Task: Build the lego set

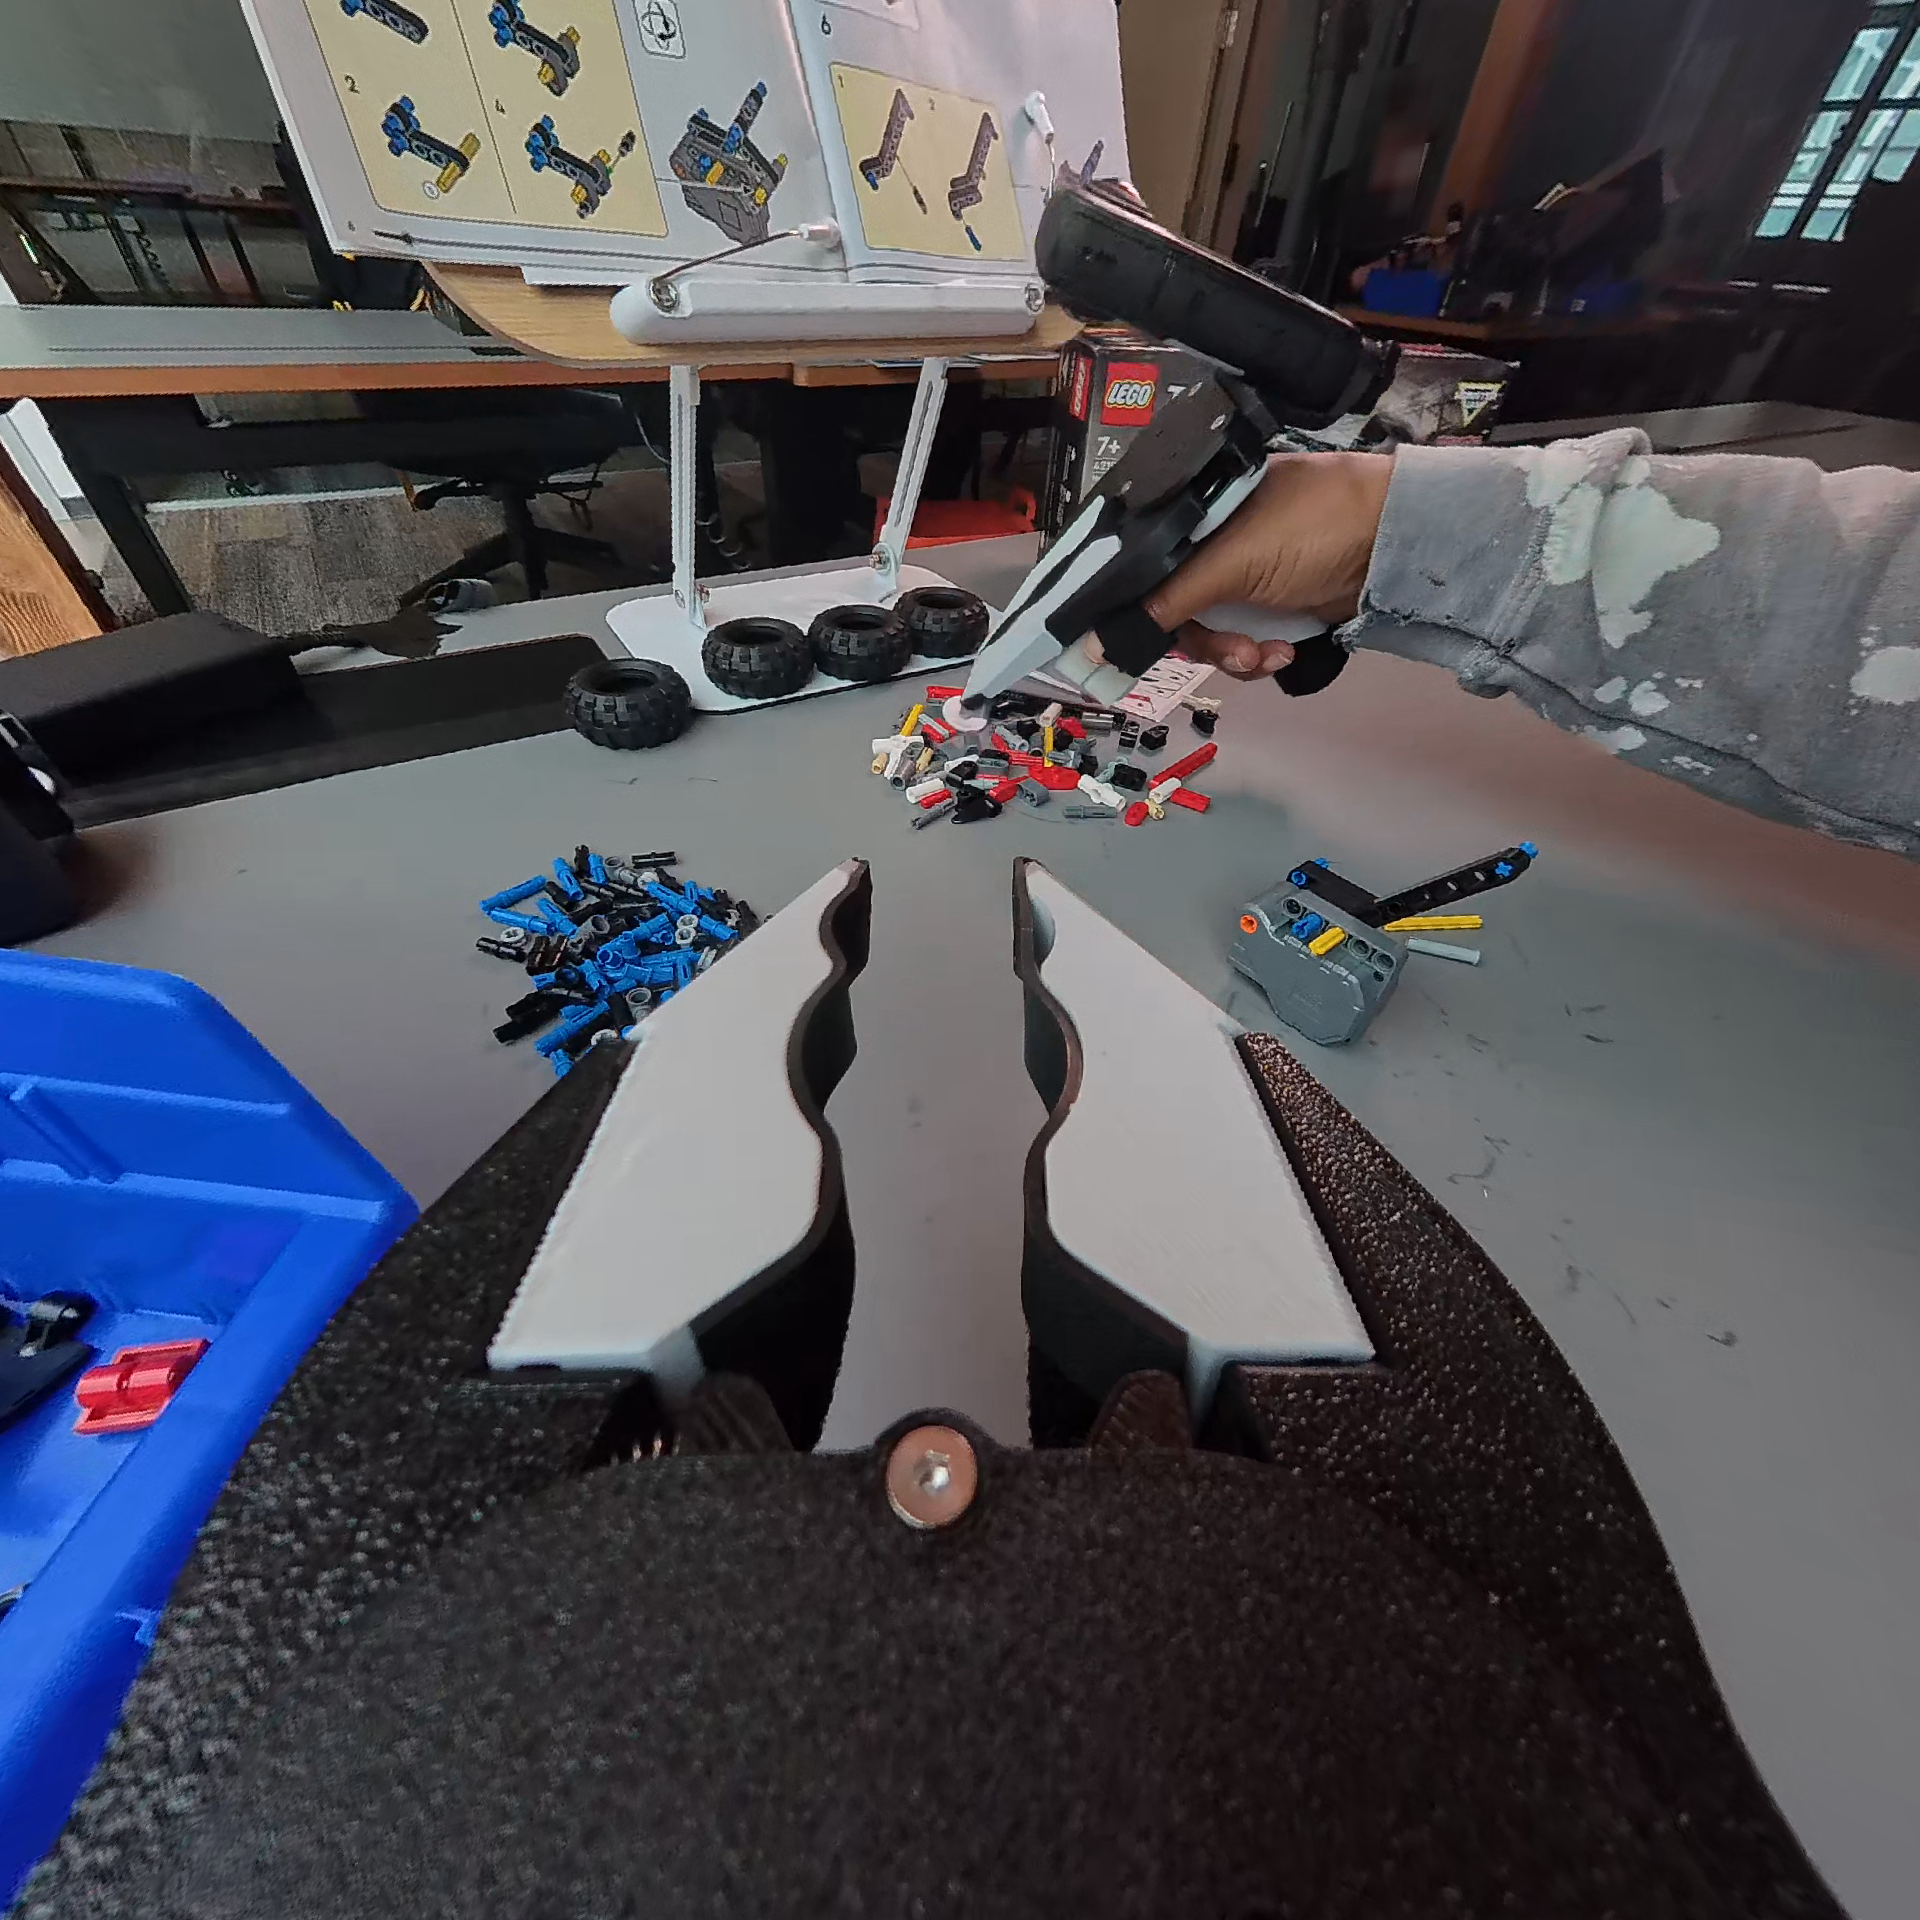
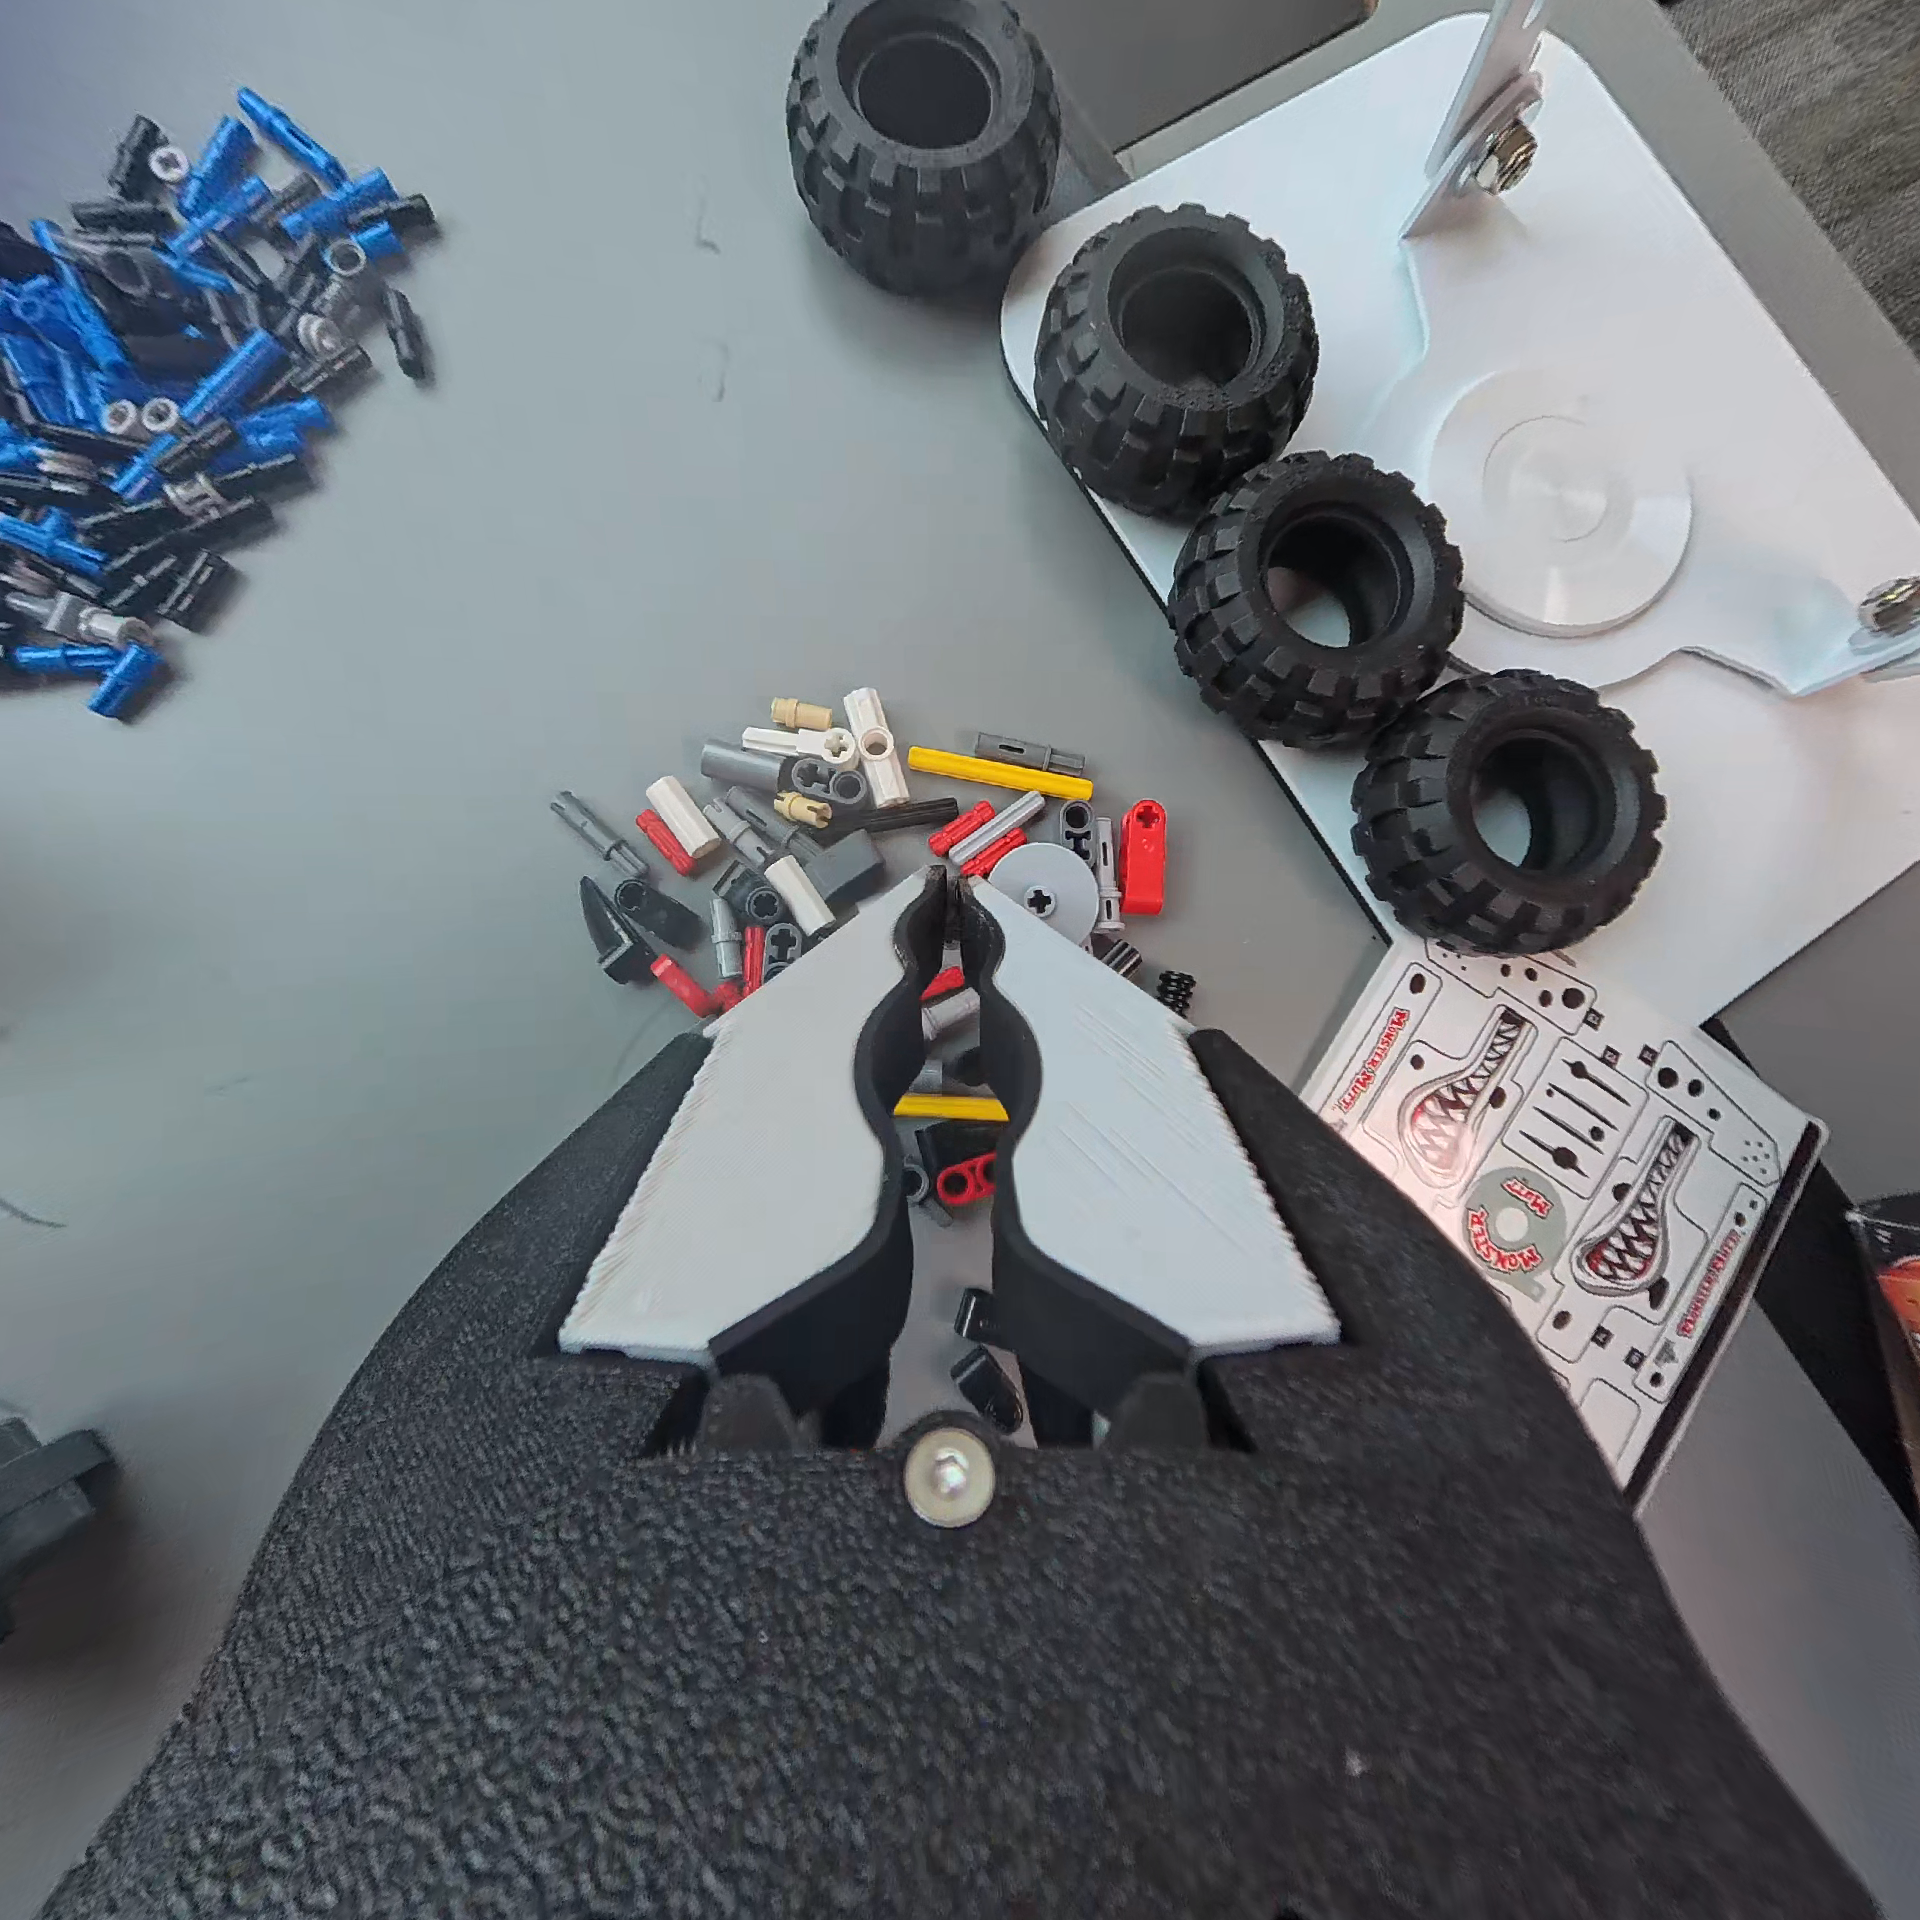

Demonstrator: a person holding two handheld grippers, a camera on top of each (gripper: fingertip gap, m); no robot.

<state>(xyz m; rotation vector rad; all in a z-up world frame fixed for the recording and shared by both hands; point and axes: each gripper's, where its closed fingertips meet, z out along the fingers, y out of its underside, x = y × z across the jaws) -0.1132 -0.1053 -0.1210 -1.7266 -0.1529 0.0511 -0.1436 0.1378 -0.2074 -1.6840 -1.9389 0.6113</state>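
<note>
right gripper [image 2: 951, 883] tips nearly pressed together over the mixed parts pile [image 2: 831, 831], maybe pinching sth thin, can't tell; risking scattering neighbours. left gripper [image 1: 940, 868] hanging spread, empty

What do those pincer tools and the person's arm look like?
Each gripper, left and right, has a rough black textured body, two pale grey pointed fingers with wavy black inner pads, and a silver screw between them. The sleeve is grey-blue with pale bleached blotches.

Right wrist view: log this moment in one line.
right gripper shut, tips in mixed parts pile | left gripper open, empty | tyres untouched
</note>
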